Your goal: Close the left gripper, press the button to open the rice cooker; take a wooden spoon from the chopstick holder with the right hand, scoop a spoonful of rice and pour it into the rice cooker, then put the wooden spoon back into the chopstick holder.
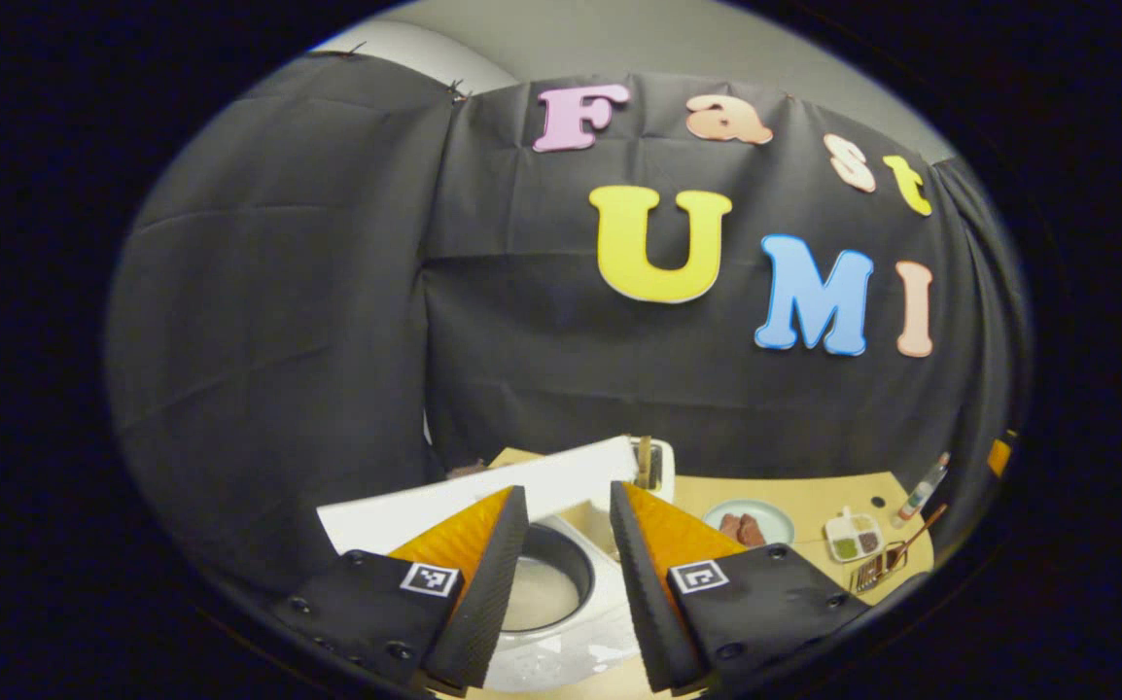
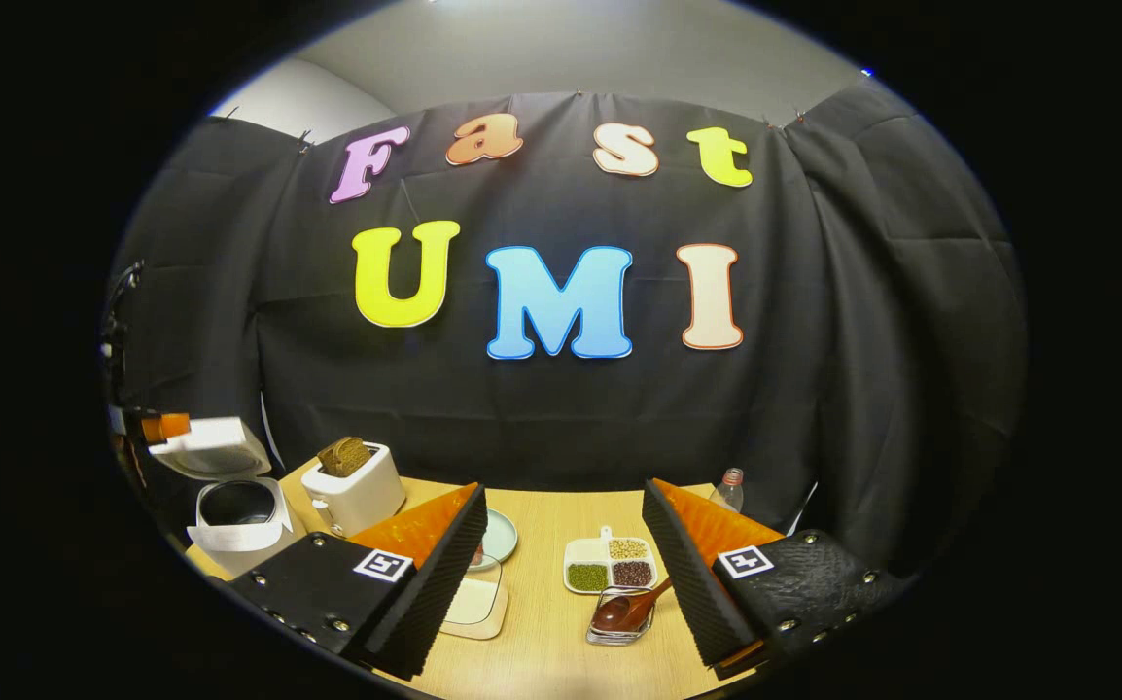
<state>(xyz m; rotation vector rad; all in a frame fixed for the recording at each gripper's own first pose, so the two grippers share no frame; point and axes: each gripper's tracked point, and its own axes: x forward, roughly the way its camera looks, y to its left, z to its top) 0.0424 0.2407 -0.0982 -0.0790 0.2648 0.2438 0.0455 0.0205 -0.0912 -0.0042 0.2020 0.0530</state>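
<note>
Already the white rice cooker (image 1: 561,583) stood lid-up; both grippers' fingers gaped wide and empty, so the right gripper (image 2: 561,574) likely had next to grasp the brown wooden spoon (image 2: 631,608).

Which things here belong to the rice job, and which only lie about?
For the job: rice cooker, already open; wooden spoon in the chopstick holder.
Lying about: toaster, plate, divided dish, bottle.
</note>
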